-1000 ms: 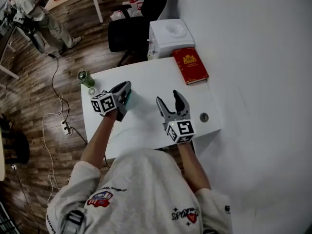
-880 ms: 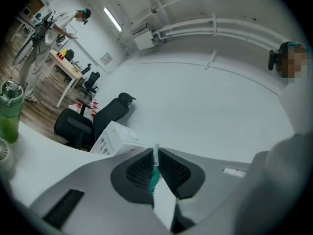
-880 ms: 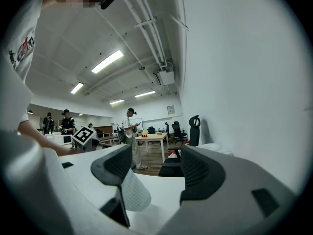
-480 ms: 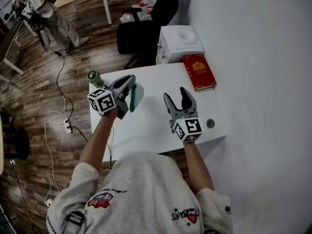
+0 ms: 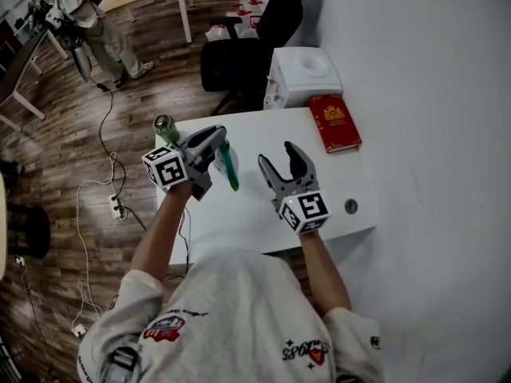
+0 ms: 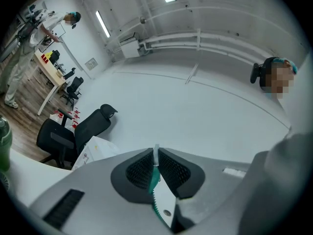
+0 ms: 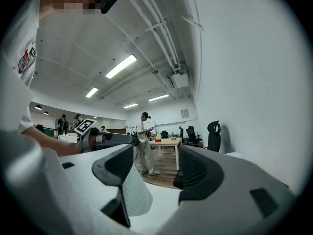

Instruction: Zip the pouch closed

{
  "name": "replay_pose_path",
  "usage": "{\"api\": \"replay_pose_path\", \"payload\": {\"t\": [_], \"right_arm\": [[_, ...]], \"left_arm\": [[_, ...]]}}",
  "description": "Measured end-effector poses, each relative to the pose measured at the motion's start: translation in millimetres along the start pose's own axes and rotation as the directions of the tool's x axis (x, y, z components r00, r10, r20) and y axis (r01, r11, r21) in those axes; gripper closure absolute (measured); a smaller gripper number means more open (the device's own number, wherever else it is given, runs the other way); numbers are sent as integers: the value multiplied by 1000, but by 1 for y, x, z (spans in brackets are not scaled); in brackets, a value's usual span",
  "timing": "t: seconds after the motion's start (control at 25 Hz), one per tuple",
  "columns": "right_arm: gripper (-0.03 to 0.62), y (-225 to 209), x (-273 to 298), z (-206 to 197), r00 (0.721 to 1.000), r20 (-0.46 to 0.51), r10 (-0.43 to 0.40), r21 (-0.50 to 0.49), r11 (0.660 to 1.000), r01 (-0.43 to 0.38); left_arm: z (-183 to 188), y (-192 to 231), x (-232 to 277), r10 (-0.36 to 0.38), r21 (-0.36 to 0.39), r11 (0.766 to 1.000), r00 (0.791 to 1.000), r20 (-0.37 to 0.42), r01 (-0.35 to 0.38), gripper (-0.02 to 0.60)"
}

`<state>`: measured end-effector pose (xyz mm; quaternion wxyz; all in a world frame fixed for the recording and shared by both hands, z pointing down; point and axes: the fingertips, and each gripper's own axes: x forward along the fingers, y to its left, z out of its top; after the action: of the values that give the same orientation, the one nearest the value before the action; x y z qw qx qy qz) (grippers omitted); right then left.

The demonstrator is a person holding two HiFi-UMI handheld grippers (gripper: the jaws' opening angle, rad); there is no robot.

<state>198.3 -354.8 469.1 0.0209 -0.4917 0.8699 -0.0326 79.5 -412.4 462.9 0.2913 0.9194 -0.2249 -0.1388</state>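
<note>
Green-zippered pale mesh pouch point(image 5: 229, 166) is held up over the left part of the white table point(image 5: 239, 214). The left gripper point(image 5: 214, 139) has it, jaws clamped tight on the green zipper edge. The right gripper point(image 5: 278, 156) stands just to its right, jaws apart and empty.

The clamp takes only a thin strip of edge, so a hard tug along the zip could drag the pouch free. The mesh is limp, so the right jaws might close on fabric instead of the pull. A wide swing left could knock the green can point(image 5: 165, 126) at the table's far left corner.

I cannot find the slider or tell how far the zip stands open. The head view shows the pouch edge-on, and the right gripper's own jaw covers most of it.
</note>
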Motion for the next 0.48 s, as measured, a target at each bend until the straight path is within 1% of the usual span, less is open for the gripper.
{"api": "replay_pose_path", "payload": {"t": [0.12, 0.24, 0.36, 0.48], "right_arm": [[319, 24, 9, 1, 997, -20, 79, 4, 997, -79], [335, 48, 19, -3, 987, -48, 151, -1, 988, -151], [358, 64, 27, -7, 977, -76, 201, 21, 980, -200], [373, 76, 32, -11, 967, -96, 236, 47, 971, -232]], "left_arm": [[1, -11, -5, -31, -4, 1000, 1000, -6, 31, 551], [-2, -18, -7, -57, -10, 998, 998, -22, 57, 552], [-5, -23, -8, -88, -35, 996, 996, -27, 87, 552], [-9, -29, -12, -108, -52, 993, 994, -33, 106, 551]]}}
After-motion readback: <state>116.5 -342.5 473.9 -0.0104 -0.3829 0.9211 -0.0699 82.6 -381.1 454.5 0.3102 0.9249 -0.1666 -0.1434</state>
